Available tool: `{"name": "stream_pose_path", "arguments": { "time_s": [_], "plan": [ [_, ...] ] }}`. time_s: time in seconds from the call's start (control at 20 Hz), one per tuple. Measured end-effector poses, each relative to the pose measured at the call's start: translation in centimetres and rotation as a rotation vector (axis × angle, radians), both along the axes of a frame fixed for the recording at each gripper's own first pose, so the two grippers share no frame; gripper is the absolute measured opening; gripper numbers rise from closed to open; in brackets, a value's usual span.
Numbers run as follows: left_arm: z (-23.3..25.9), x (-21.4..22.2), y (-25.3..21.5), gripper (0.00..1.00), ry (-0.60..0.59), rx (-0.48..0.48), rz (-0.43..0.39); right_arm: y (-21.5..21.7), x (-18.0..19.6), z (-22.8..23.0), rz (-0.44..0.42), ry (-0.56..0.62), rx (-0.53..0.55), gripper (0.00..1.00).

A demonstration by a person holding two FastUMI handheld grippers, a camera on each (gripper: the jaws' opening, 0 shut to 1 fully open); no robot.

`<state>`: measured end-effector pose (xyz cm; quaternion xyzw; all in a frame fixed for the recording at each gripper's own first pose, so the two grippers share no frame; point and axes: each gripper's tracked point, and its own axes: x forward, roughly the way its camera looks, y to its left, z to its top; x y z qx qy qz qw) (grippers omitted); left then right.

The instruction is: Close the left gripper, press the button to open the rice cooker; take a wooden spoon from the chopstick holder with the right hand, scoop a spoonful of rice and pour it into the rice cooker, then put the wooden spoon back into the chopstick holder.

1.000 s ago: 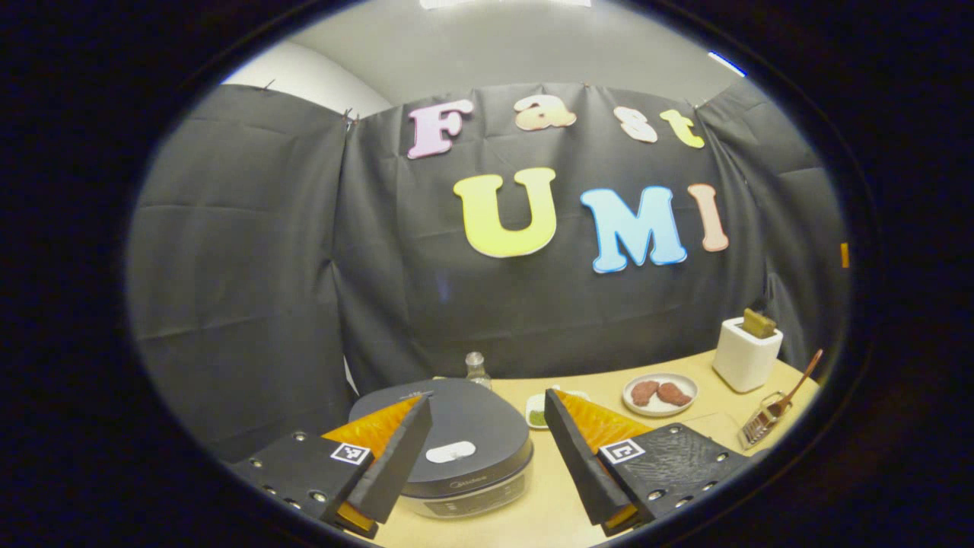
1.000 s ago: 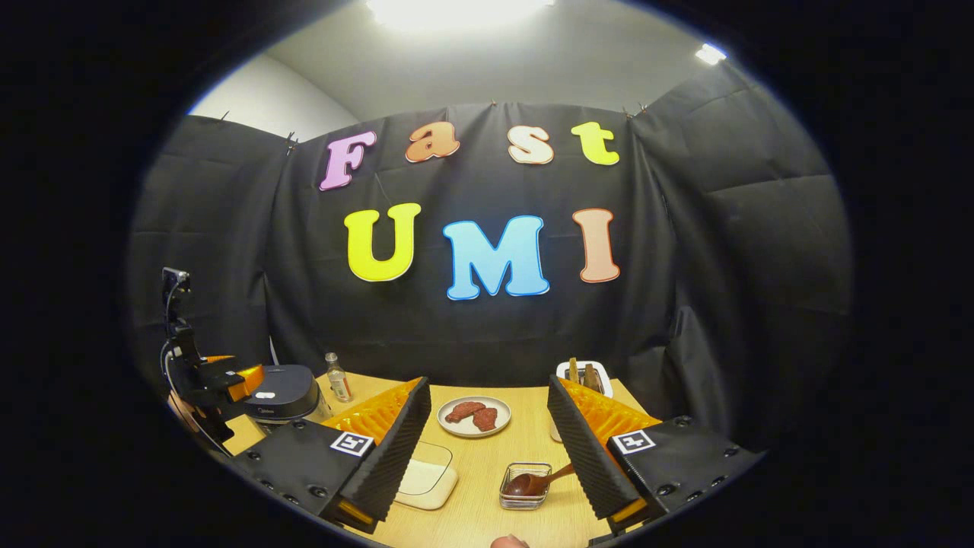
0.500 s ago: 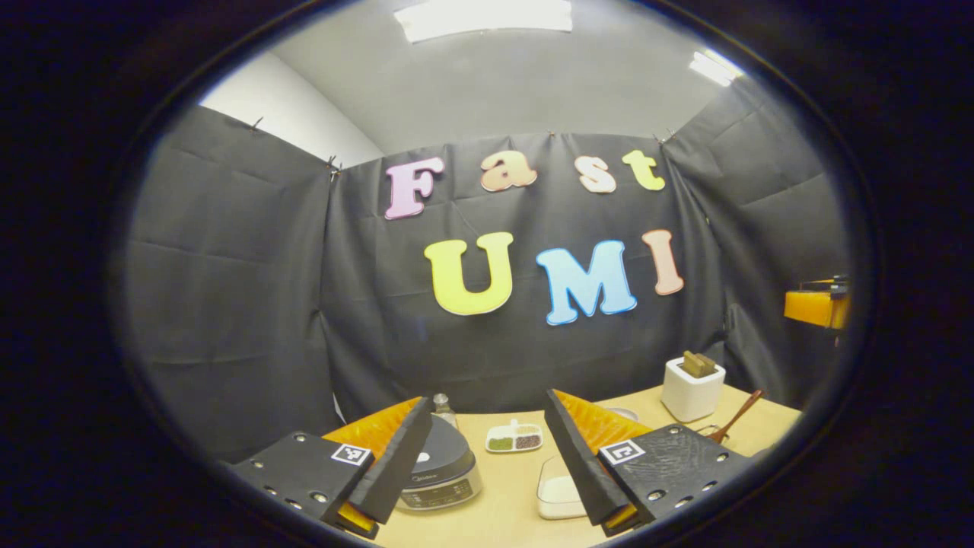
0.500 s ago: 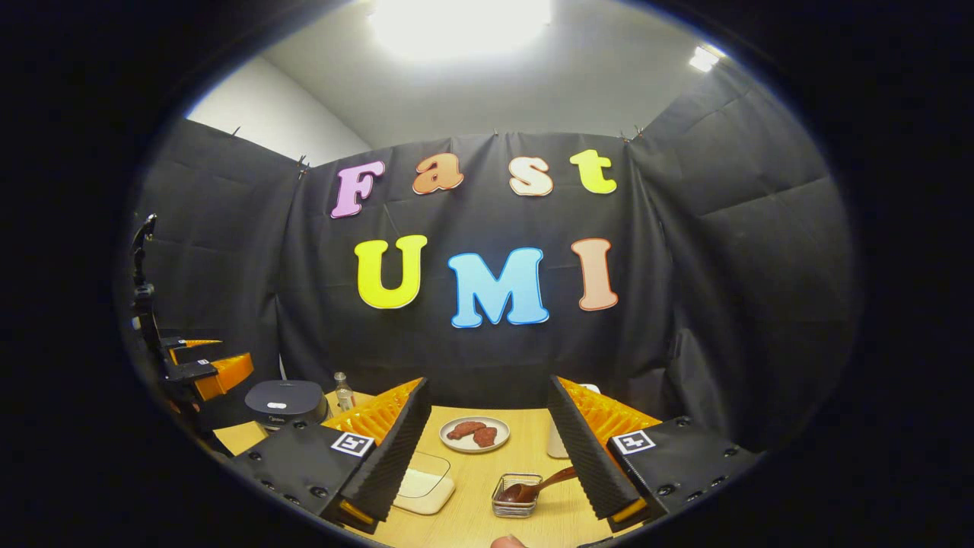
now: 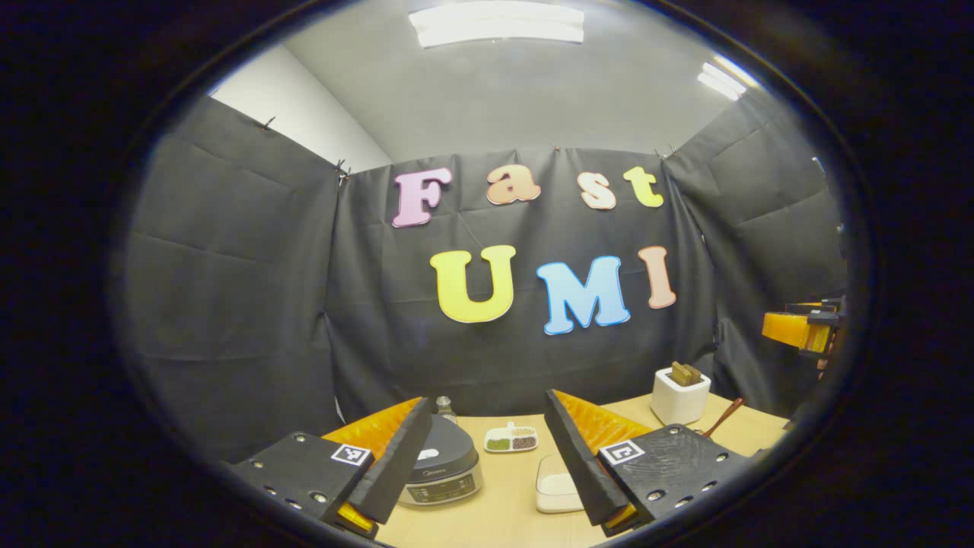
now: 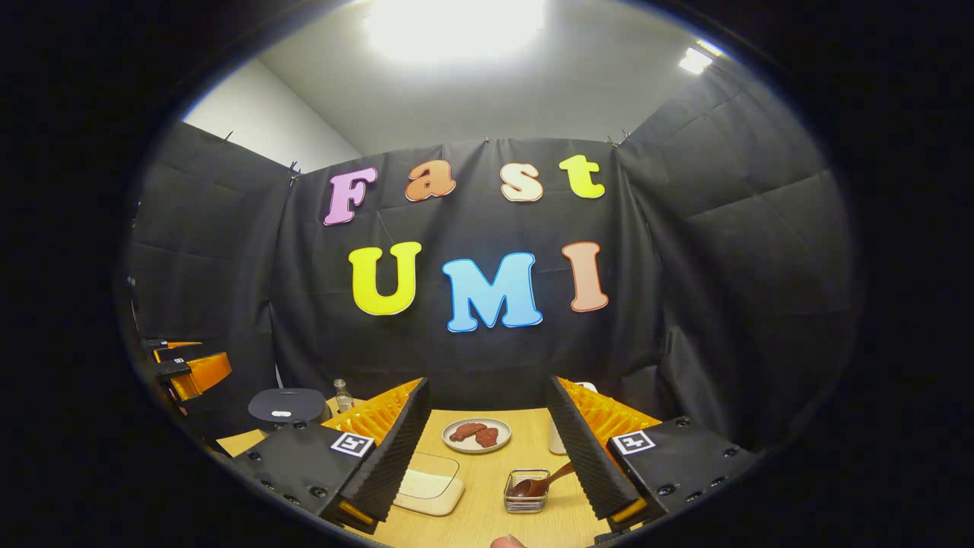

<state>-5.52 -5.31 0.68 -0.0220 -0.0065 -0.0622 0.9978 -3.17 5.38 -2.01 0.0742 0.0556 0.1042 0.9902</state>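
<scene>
Black-cloth booth, pale wooden table (image 6: 487, 487). Your left claw (image 5: 487, 464) held high, released, empty; rice cooker (image 5: 445, 468) below, lid shut. Your right claw (image 6: 487, 457) released, above table; wooden spoon (image 6: 536, 484) rests in wire chopstick holder (image 6: 526, 493), rice container (image 6: 426, 487) beside.

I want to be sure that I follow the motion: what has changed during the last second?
The left tool drew back and up from the cooker, which looked close under it before and now looks small and far. The right tool also backed off a little. Nothing was taken or let go. Both tools stay open and empty; the cooker lid stays shut, and the spoon stays in its holder.
</scene>
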Motion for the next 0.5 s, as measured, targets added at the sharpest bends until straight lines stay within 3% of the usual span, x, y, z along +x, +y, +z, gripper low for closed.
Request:
{"name": "stream_pose_path", "arguments": {
  "time_s": [0.5],
  "plan": [
    [0.3, 0.2, 2.3, 0.92, -0.01, -0.026, 0.007, 0.6, 0.2, 0.7, -0.019, -0.011, -0.02, 0.98]
  ]
}}
